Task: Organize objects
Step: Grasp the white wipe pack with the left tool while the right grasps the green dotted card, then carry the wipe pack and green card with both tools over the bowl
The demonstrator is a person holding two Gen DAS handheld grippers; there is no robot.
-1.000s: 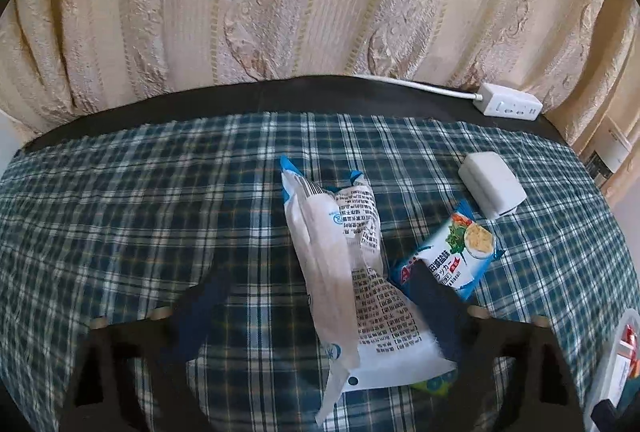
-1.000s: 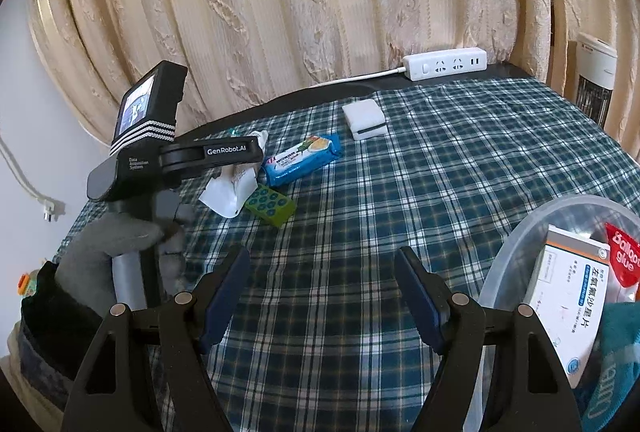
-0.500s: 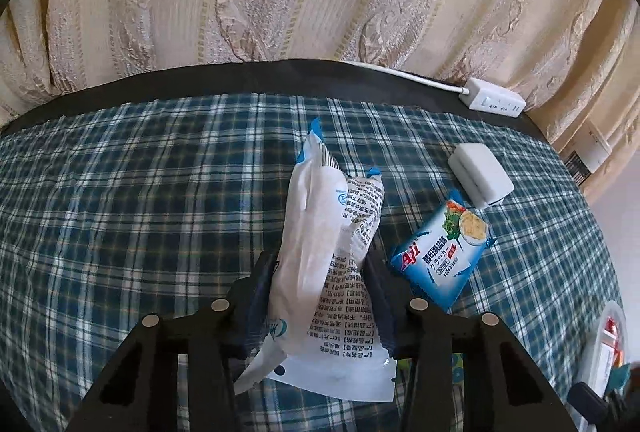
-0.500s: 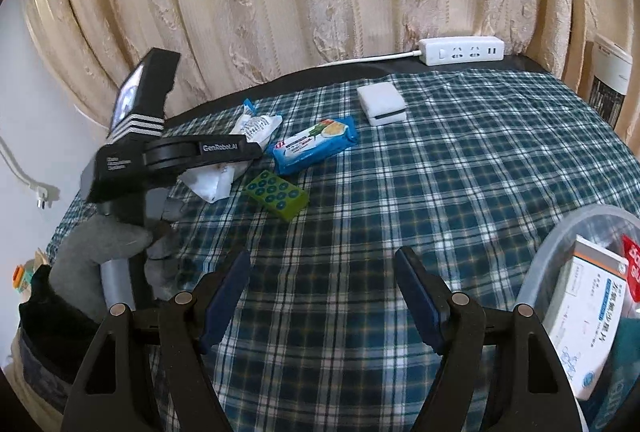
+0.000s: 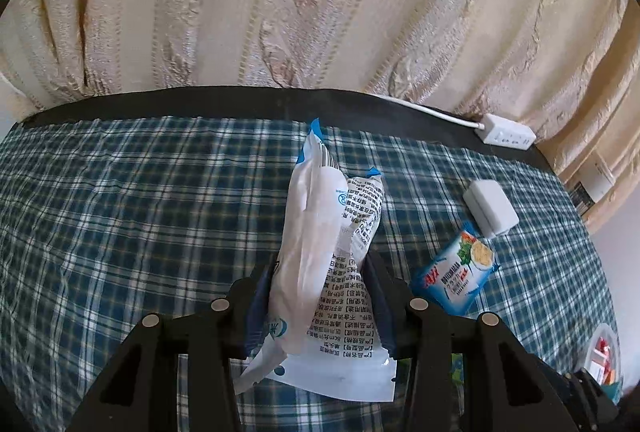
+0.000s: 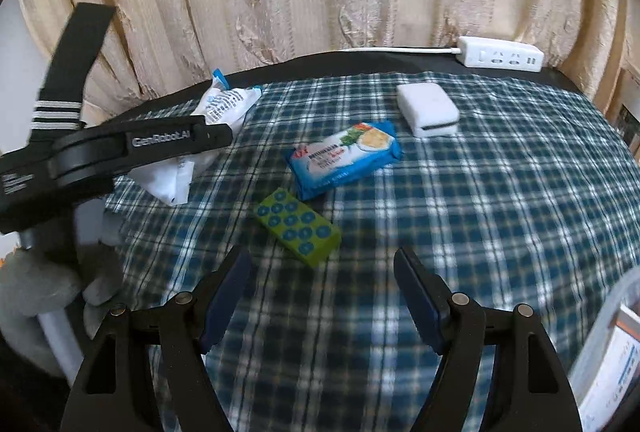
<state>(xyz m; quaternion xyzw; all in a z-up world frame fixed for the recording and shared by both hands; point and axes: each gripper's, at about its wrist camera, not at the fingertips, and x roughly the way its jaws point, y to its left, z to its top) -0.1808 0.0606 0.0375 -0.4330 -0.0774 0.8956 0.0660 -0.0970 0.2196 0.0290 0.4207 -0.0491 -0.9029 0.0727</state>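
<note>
Your left gripper (image 5: 320,306) is clamped on the white pouch (image 5: 332,252), both fingers pressed into its lower half, and most of the pouch sticks out ahead of the fingertips and tilts up over the plaid tabletop (image 5: 120,216). The pouch is thin, crinkly film, so I judge it will sag or slide if you swing fast; lift it straight up until the loose bottom flap clears the cloth, then carry it level. Don't squeeze harder, as the film already buckles between the fingers.

Just to the right of that gripper lie the blue cracker packet (image 5: 456,276) and, further ahead of it, the white box (image 5: 490,208); pass above them, not through them. The green blister card (image 6: 298,226) sits just ahead of your right gripper (image 6: 322,292), whose fingers stand apart with nothing between them.

The likely destination is the clear bin (image 6: 608,320) at the right edge of your right gripper's view, already holding a box or two. That is my guess from the task, not something shown. Bring the pouch over its rim, lower it until the hanging end rests inside, and only then let go. Keep the right gripper back so the two don't cross paths over the green card.
</note>
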